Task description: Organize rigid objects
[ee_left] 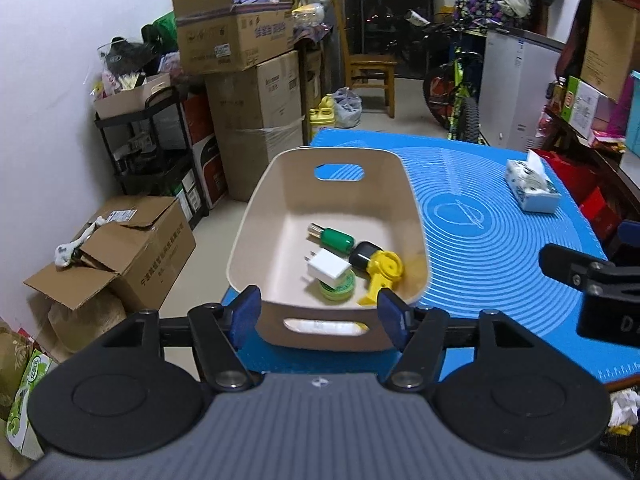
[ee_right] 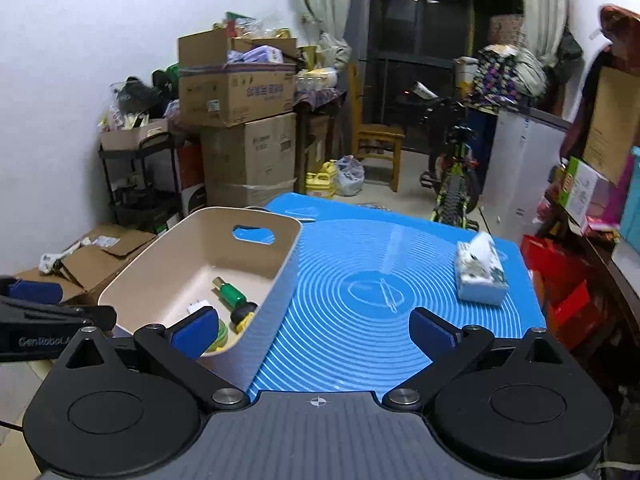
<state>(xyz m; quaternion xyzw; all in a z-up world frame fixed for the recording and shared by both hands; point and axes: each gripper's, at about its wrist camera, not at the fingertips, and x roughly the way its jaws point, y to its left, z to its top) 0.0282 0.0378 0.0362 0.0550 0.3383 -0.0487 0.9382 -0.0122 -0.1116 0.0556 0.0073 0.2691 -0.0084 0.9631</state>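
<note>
Beige plastic basket (ee_left: 256, 216) sits on the left part of a blue mat (ee_left: 480, 208) with white rings, its near handle slot facing the left gripper (ee_left: 318, 312). Inside lie a white charger plug (ee_left: 328, 268) resting on a green tape roll (ee_left: 338, 290), a green cylinder with a brass tip (ee_left: 334, 239), and a black-and-yellow piece (ee_left: 378, 268), all gathered toward the basket's near right corner. The left gripper's blue pads stand apart on either side of the basket's near wall without pressing it, so it holds nothing. The right gripper (ee_right: 316, 330) is spread wide over the mat just beside the basket's ribbed side, its left pad in front of the basket's corner, nothing between its fingers. A tissue box (ee_right: 480, 276) stands well apart on the mat's right side. Beyond the table are stacked cardboard boxes (ee_left: 240, 40), a wooden chair (ee_left: 368, 68) and a bicycle (ee_left: 456, 92).
</note>
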